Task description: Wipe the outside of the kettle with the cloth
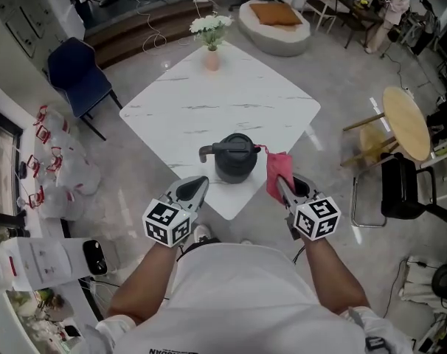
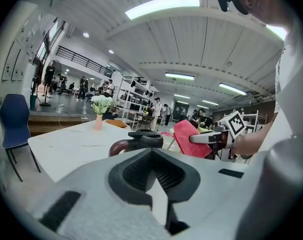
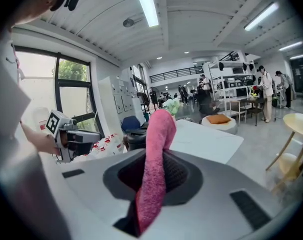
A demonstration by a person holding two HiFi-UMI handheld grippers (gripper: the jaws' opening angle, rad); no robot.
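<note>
Now the squat dark-grey kettle (image 1: 234, 158), round-lidded, its curved handle pointing left, stands at the near corner of the white marble counter (image 1: 231, 94). Just right of it, the right hand-held gripper (image 1: 282, 185) clamps a pink terry cloth (image 1: 276, 172). The left hand-held gripper (image 1: 199, 185) is closed and empty.

The left forearm (image 1: 144, 280) and right forearm (image 1: 335, 271) reach forward side by side, both grippers pointing slightly downward. The left gripper (image 1: 199, 184) has its fingers (image 2: 106, 204) pressed together on nothing. The right gripper (image 1: 282, 185) clamps the pink cloth (image 3: 156, 149).
</note>
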